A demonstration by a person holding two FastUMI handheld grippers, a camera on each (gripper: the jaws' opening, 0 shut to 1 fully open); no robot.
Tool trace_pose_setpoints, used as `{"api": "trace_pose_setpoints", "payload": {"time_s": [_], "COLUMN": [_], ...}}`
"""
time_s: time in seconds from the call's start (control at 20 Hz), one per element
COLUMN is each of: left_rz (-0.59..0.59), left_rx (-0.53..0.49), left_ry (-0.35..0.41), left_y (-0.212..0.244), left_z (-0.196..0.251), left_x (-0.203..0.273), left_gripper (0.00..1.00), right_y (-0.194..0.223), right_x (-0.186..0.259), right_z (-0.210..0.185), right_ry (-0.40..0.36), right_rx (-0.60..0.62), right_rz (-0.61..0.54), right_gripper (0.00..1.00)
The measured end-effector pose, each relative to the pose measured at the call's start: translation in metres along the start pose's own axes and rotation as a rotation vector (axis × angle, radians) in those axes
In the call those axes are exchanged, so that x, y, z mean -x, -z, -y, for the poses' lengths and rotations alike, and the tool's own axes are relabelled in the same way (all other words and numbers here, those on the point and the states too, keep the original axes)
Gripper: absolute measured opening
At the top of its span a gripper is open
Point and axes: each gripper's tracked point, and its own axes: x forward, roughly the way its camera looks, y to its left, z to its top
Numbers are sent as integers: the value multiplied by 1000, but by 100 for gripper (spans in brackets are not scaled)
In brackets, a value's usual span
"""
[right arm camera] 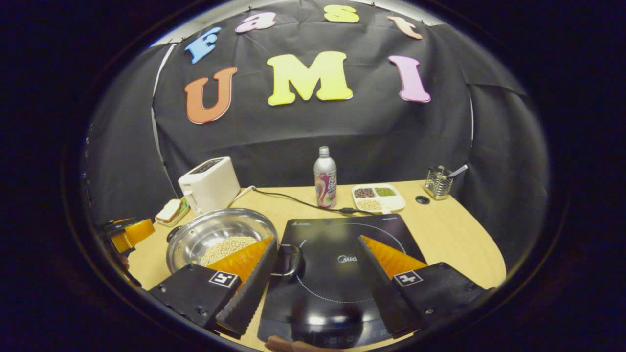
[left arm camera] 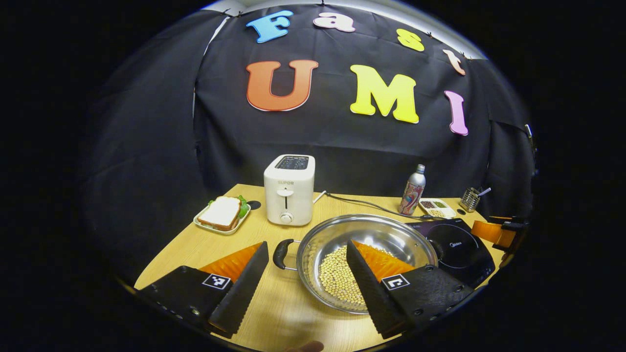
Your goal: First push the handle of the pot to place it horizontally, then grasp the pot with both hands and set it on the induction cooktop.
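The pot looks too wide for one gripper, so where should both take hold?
By its two loop handles, which jut out at opposite ends of the pot: left gripper from the toaster side, right gripper from the cooktop side. Both grippers are open.

Toaster [left arm camera: 289,189], sandwich plate [left arm camera: 222,214], bottle [right arm camera: 325,177], divided snack tray [right arm camera: 378,197] and utensil holder [right arm camera: 437,182] along the table's back.

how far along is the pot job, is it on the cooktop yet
Not yet: the pot of beans sits on the table beside the induction cooktop. Its handles already lie level. Both the left gripper and right gripper are open, gripping nothing. Grasp and lift remain.
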Motion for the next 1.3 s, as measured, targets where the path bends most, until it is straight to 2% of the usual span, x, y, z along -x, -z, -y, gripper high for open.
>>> {"api": "trace_pose_setpoints", "payload": {"time_s": [0.15, 0.2, 0.25, 0.3, 0.4, 0.45, 0.55, 0.6, 0.65, 0.75, 0.8, 0.85, 0.9, 0.95, 1.0, 1.1, 1.15, 1.2, 1.25, 1.3], "left_rz": [-55, -69, -90, -111, -150, -168, -192, -197, -200, -201, -195, -198, -210, -206, -213, -224, -246, -252, -270, -282], "left_rx": [-48, -60, -73, -87, -109, -117, -115, -107, -104, -122, -138, -140, -145, -150, -158, -173, -162, -149, -131, -125], "left_ry": [4, 7, 5, 0, -7, -8, -3, 6, 21, 23, -8, -8, -6, -4, -4, -3, -3, -1, 0, 0], "left_y": [13, 18, 24, 30, 41, 46, 52, 53, 53, 52, 50, 50, 52, 51, 52, 51, 53, 51, 52, 53], "left_z": [-7, -10, -14, -19, -25, -28, -32, -30, -28, -30, -36, -36, -33, -31, -32, -33, -32, -32, -32, -32], "left_x": [-24, -33, -41, -50, -64, -69, -78, -82, -85, -92, -96, -98, -101, -102, -102, -101, -101, -99, -99, -97], "left_gripper": [96, 96, 96, 95, 95, 96, 96, 96, 95, 93, 90, 66, 58, 65, 65, 65, 62, 62, 69, 60], "right_y": [15, 20, 24, 29, 39, 41, 47, 50, 52, 57, 58, 56, 59, 59, 59, 59, 58, 57, 56, 56], "right_x": [-26, -34, -41, -48, -59, -63, -69, -72, -76, -83, -83, -86, -85, -90, -89, -86, -86, -87, -88, -89], "right_z": [-9, -11, -13, -15, -20, -22, -30, -33, -34, -32, -31, -32, -36, -35, -34, -36, -35, -35, -35, -36], "right_ry": [-1, 1, 5, 5, 15, 24, 12, 9, 14, 33, 46, 45, 34, 31, 27, 13, 3, -8, -15, -22], "right_rx": [6, 1, -1, -5, -13, -19, -10, -11, -13, -18, -22, -28, -44, -29, -23, -20, -11, -15, -13, -2], "right_rz": [-54, -65, -78, -90, -121, -129, -149, -156, -163, -180, -182, -176, -185, -188, -190, -195, -194, -191, -192, -193], "right_gripper": [97, 100, 97, 100, 97, 100, 95, 99, 93, 92, 98, 95, 84, 72, 67, 64, 63, 64, 63, 62]}}
